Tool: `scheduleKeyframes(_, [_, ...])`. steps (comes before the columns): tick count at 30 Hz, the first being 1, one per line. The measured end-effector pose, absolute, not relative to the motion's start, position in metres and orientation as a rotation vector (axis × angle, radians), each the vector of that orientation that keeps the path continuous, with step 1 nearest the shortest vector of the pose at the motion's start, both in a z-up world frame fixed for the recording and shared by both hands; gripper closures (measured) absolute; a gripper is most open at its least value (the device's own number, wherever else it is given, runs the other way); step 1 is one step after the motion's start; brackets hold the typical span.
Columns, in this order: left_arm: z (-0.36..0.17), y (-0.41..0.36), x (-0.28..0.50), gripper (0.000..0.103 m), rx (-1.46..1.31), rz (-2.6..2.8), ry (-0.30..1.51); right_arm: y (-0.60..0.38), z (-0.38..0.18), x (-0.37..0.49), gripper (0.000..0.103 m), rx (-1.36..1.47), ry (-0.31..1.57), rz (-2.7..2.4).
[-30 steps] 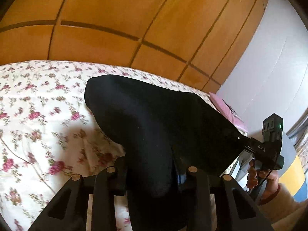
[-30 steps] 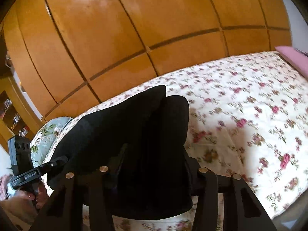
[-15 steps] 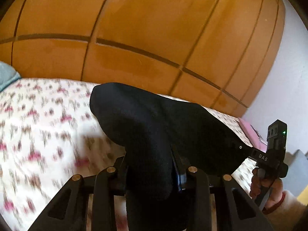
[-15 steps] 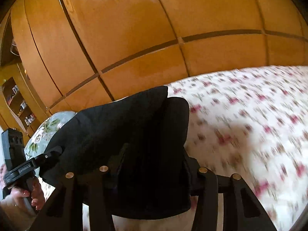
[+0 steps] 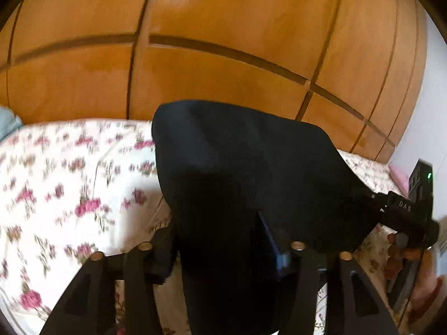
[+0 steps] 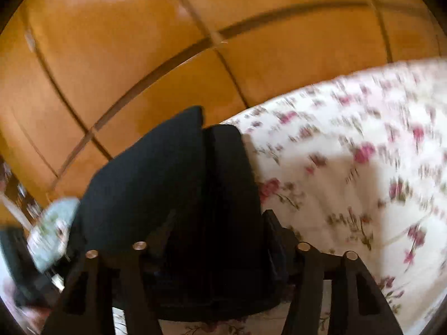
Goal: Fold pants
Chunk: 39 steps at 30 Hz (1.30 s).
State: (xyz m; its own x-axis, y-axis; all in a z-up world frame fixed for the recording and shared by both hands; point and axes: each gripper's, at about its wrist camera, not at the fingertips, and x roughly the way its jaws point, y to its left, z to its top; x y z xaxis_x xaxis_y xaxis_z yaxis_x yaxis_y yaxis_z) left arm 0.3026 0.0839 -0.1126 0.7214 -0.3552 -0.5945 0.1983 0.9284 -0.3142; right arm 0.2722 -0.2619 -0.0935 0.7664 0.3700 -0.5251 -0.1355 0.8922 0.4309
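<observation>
The black pants (image 5: pixel 245 173) hang stretched between my two grippers above the bed. My left gripper (image 5: pixel 223 254) is shut on one end of the cloth, which bulges up between its fingers. The right gripper appears in the left wrist view (image 5: pixel 402 215) at the far right, clamped on the other end. In the right wrist view the pants (image 6: pixel 156 189) fill the middle, and my right gripper (image 6: pixel 220 256) is shut on them. The fingertips are hidden by the cloth.
A bed with a white, pink-flowered cover (image 5: pixel 69 195) lies below, also in the right wrist view (image 6: pixel 363 173). Orange wooden wardrobe panels (image 5: pixel 223 42) stand behind it. A pale blue pillow (image 6: pixel 53 229) is at the left, a pink pillow (image 5: pixel 399 176) far right.
Both grippers have swung with the pants held taut; the views tilted up toward the wardrobe and the bed cover blurs. Both grips are unchanged.
</observation>
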Motion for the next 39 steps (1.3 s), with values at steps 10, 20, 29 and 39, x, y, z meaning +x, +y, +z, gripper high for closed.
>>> scheduleKeyframes(10, [-0.106,0.085,0.278,0.039,-0.191,-0.241,0.688,-0.251,-0.089,0.266,0.029,0.315,0.654,0.186])
scheduleKeyframes(20, [-0.099,0.082,0.222,0.040,-0.208,-0.209,0.668,-0.249,-0.070,0.191,0.029,0.221,0.571,0.019])
scheduleKeyframes(29, [-0.111,0.064,0.188,0.040,-0.219,-0.220,0.736,-0.236,-0.080,0.143,0.029,0.165,0.584,-0.006])
scheduleKeyframes(39, [-0.108,0.051,0.173,0.034,-0.128,-0.130,0.695,-0.185,-0.085,0.116,0.029,-0.054,0.526,0.070])
